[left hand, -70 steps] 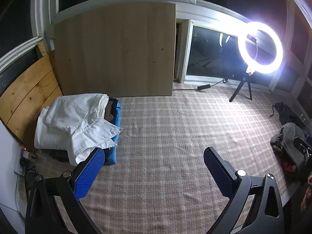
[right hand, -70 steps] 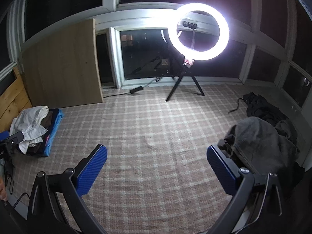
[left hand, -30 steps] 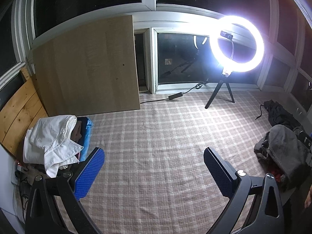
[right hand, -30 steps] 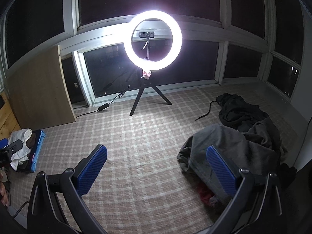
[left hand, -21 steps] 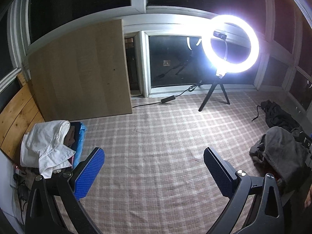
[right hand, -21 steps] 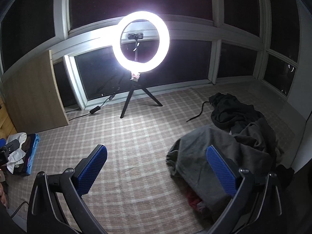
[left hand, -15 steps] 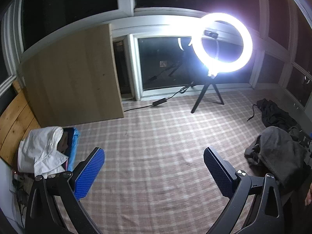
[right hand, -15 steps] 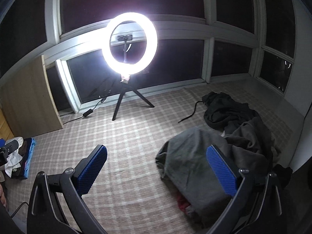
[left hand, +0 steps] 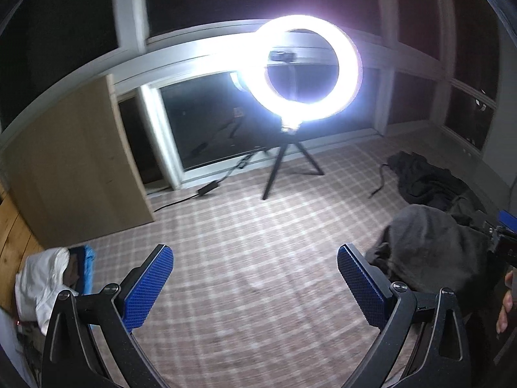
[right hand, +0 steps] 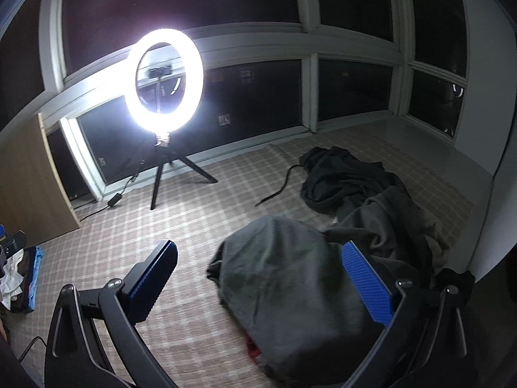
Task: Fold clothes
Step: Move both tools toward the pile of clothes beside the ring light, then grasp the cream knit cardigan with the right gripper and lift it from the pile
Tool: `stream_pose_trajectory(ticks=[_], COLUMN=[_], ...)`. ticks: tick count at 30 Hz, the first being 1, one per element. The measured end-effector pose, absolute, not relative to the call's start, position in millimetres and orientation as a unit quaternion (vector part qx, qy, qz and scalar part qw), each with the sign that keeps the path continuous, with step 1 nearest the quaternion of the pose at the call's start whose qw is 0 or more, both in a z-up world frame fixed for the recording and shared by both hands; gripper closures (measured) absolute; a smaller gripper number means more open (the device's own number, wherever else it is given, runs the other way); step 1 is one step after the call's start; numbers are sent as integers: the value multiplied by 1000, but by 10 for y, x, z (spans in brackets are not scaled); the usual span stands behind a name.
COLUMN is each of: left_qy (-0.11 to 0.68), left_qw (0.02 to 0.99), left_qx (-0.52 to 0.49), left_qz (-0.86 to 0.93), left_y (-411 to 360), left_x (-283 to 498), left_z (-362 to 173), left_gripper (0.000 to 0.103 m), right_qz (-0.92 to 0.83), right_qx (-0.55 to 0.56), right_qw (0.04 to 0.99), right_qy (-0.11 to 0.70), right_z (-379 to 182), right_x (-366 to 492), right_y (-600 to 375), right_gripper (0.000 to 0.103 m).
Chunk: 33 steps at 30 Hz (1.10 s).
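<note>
Blue, dimpled pads line the black fingers of the left gripper [left hand: 252,283], spread wide over bare carpet with nothing between them. Same story on the right gripper [right hand: 269,283]: fingers parted and holding nothing, and right beneath and between them lies the grey garment [right hand: 290,294], a soft, rumpled mound of matte fabric with a scrap of red cloth [right hand: 253,352] peeking from its near edge. The plaid carpet [left hand: 245,226] shows a flat woven check of beige and pale lines. Beyond the grey heap, touching it, the black garment [right hand: 342,177] sits crumpled in deep folds, a thin dark cord [right hand: 281,184] trailing out across the carpet. Off to the left, the folded stack [left hand: 48,278] rests at the carpet's edge, a white cloth draped on top, brown and blue layers under it. Farther back, a smooth pale wooden board [left hand: 74,168] leans upright against the window frame. At the far end, a glaring circular ring light [right hand: 164,82] stands on a slim black tripod before dark panes.
</note>
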<state>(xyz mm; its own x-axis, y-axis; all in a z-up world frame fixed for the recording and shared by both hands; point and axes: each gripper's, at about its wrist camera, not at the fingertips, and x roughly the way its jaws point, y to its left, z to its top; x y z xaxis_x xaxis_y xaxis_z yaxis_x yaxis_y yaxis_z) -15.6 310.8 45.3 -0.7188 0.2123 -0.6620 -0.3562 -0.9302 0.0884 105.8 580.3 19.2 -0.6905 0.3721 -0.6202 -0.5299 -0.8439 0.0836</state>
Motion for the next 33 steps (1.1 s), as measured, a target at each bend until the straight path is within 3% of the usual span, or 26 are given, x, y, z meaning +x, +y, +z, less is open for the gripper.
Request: stream_pose_trajectory(ticks=[20, 28, 33], left_qy=[179, 195, 216], left_qw=[286, 326, 341], left_qx=[-327, -348, -366], left_qz=[883, 857, 839], left_y=[4702, 5315, 5633], left_x=[-132, -232, -239], left_z=[553, 361, 160], left_gripper=[1, 1, 1], right_qz=[850, 761, 732], right_qx=[-283, -301, -351], right_qw=[396, 484, 484], right_qy=[201, 310, 328], right_z=[-31, -656, -1125], right_x=[1715, 2618, 2701], right_y=[7115, 8584, 9203], right_gripper=[0, 0, 0])
